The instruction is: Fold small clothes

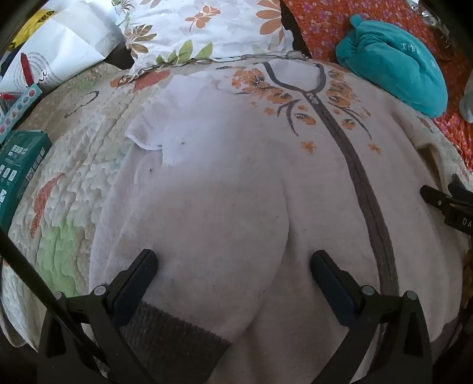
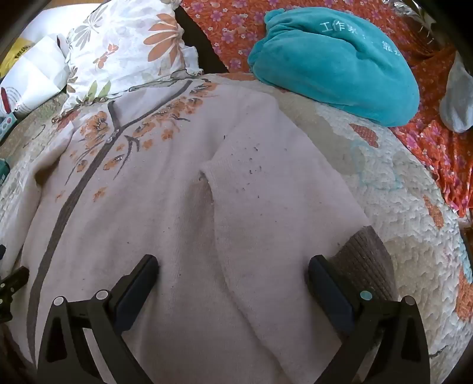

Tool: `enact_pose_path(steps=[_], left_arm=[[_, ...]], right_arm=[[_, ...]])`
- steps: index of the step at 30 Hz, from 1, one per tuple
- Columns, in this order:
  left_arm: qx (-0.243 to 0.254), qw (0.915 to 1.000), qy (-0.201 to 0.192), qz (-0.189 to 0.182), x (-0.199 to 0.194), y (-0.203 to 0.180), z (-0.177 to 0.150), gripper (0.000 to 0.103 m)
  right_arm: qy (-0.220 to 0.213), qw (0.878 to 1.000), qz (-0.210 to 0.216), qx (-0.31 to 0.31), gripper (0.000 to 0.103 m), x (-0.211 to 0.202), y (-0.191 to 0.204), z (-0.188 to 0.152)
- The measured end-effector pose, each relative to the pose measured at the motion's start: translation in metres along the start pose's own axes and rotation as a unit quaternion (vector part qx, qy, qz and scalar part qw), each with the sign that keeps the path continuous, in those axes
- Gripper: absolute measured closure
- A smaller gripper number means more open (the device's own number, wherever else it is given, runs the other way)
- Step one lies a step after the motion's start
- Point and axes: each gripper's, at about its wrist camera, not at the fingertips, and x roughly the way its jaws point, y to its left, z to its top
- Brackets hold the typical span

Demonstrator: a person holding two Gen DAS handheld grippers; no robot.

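The cardigan point(image 1: 236, 183) lies flat under both claws, soft and limp. The left claw point(image 1: 233, 265) and right claw point(image 2: 233, 265) hang open, gripping nothing. Best hold is probably the ribbed cuff point(image 2: 363, 257) (beside the right claw's right finger).

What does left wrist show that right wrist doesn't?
Left wrist only: the green box at the quilt's edge and the cardigan's left sleeve cuff beneath the open left gripper.

Right wrist only: the right sleeve cuff beside the open right gripper, and a grey cloth.

Both: the pink cardigan, floral pillow, teal bundle and quilt.
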Motion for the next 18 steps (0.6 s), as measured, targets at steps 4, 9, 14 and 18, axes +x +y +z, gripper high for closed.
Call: enact_pose_path(steps=[4,9,14,18], left_arm=[[0.008,1.0,-0.005,0.001,-0.001,-0.003,-0.003,0.0],[0.009,0.9993,-0.006,-0.037,-0.019,0.0,0.002,0.026],[-0.024,0.9959,-0.056,-0.067,-0.053,0.038,0.012,0.051],[-0.098,0.9928,-0.03,-0.061,-0.047,0.089,0.008,0.051]], right_arm=[[0.0,1.0,0.001,0.001,0.0,0.0,0.001,0.0],[-0.003,1.0,0.001,0.003,0.0,0.001,0.001,-0.002],[-0.004,1.0,0.006,0.006,0.0,0.0,-0.006,-0.003],[-0.004,1.0,0.0,0.0,0.0,0.001,0.0,-0.003]])
